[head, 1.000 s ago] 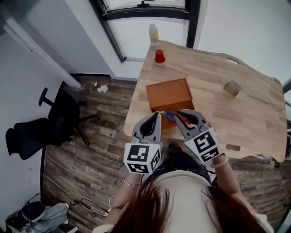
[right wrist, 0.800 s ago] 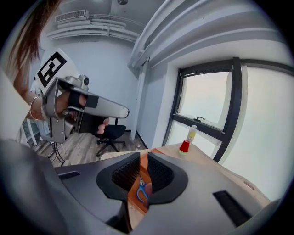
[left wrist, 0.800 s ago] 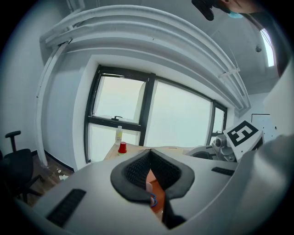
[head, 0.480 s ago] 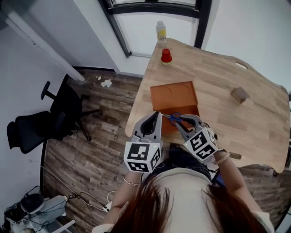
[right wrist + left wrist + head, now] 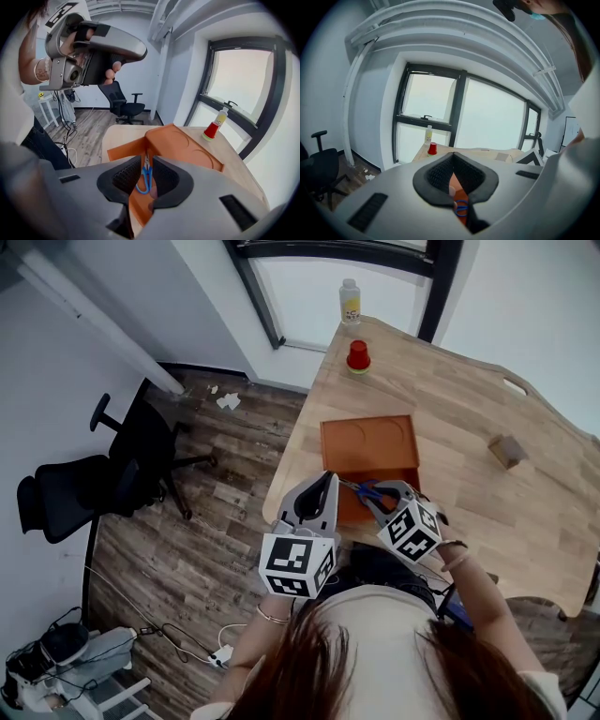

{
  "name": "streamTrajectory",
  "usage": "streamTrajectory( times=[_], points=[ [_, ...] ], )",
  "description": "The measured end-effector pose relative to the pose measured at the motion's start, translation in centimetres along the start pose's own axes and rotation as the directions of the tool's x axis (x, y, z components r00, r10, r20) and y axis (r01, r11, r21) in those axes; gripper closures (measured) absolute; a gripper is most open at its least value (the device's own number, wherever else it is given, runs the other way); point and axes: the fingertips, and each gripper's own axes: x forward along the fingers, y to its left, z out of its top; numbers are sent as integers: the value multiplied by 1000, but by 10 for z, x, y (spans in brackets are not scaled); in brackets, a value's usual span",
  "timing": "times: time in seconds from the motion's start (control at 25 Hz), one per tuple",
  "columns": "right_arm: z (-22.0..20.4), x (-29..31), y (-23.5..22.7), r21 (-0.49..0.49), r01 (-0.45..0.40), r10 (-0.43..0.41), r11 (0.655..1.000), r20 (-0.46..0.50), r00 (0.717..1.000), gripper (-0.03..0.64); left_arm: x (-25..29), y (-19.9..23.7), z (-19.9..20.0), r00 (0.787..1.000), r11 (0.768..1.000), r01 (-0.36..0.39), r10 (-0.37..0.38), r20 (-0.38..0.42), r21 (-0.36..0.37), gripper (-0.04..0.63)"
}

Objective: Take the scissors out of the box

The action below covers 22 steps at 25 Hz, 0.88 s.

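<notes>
**Item:** scissors (image 5: pixel 143 180), blue-handled, lay in the open front of the orange box (image 5: pixel 370 442).

**My right claw** (image 5: pixel 145 161): jaws had just been opening and stood moderately apart. The scissors were in line between them, pads not pressing.

**My left claw** (image 5: pixel 452 157): tips together, empty, just beside the box.

**Hazards:** my pads could have closed on the box wall instead of the thin handles, or nudged the scissors deeper. A snagged blade might have dragged the box toward the near edge of the table (image 5: pixel 469 427), which ran close by.

**Room:** open tabletop lay to the right and beyond. The red cup (image 5: pixel 358 355) and wooden block (image 5: pixel 507 450) were well apart.
</notes>
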Motion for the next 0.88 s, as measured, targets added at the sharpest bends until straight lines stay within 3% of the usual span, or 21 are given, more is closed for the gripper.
streamTrajectory(
  times=[0.56,0.88],
  points=[
    [-47,55,4,-16,-149,142,989,-220,965,497,15,18,-5,998,998,-51,51,-32,-25,577],
    [-67,75,2,-7,-184,173,983,-298,939,482,19,29,-9,995,995,-82,80,-51,-50,577]
  ],
)
